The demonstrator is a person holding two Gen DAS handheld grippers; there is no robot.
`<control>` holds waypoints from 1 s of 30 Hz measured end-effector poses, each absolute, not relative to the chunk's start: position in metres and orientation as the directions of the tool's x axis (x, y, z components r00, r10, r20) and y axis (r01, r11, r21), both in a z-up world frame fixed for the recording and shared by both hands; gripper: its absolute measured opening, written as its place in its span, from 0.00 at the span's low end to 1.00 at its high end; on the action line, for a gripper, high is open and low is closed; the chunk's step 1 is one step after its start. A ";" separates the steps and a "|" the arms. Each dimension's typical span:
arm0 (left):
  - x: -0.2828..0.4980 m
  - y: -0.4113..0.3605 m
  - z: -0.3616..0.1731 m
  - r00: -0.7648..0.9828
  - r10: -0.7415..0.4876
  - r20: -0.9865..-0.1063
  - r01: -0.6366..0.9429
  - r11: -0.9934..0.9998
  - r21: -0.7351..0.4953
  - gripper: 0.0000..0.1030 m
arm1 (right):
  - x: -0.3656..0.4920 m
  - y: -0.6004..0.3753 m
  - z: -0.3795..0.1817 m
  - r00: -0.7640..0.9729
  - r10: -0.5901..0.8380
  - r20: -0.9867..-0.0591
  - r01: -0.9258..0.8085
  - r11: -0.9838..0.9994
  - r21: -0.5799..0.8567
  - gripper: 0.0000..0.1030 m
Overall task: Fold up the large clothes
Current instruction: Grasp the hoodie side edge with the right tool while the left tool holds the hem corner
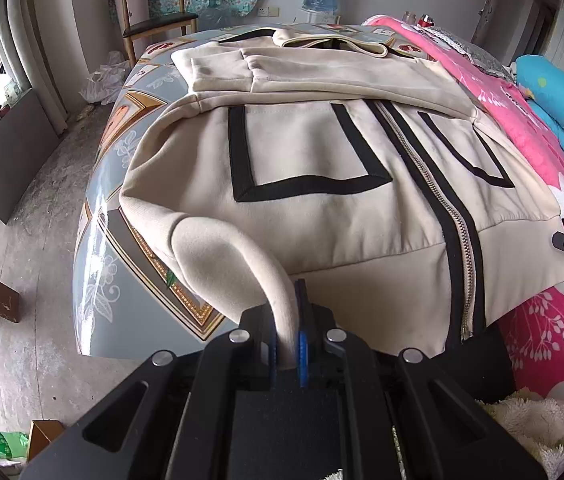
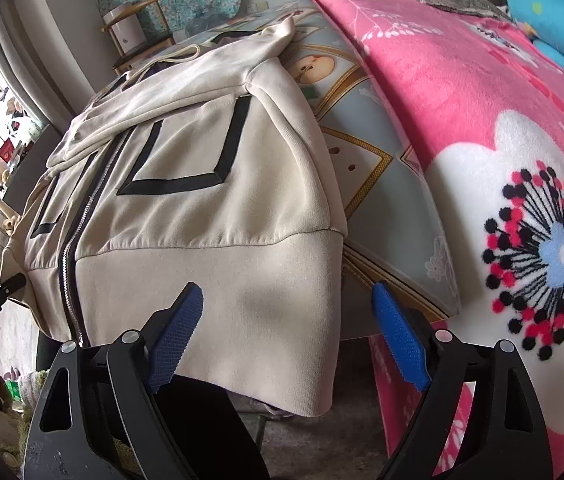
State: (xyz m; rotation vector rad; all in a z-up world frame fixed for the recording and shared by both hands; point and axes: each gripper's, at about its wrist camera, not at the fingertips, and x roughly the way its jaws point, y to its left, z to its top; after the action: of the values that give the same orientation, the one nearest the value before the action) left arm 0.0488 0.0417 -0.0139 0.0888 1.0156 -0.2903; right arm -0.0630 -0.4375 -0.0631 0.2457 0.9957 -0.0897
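The beige zip-up hoodie (image 1: 322, 152) lay front-up on the patterned table (image 1: 122, 160). The left gripper (image 1: 288, 344) was clamped on its hem corner. The right gripper (image 2: 288, 332) stood wide apart, astride the other hem corner, holding nothing.

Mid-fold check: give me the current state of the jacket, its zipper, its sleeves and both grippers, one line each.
Jacket: spread front-up on the table, hem hanging over the near edge.
Zipper: closed along the part in view.
Sleeves: folded across the chest.
Left gripper: shut on a pinched fold of the jacket's hem corner.
Right gripper: open, pads apart, straddling the other hem corner without gripping.
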 end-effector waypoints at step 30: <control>0.051 0.032 -0.016 0.489 -0.139 -0.861 0.267 0.964 -0.004 0.07 | -0.099 -0.428 -0.077 0.450 0.040 -0.892 0.244 0.956 0.165 0.21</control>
State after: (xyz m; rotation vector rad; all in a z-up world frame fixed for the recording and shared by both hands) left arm 0.0513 0.0323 -0.0159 0.1372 1.0316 -0.2477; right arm -0.0987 -0.4280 -0.0765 0.2874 1.1015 -0.1284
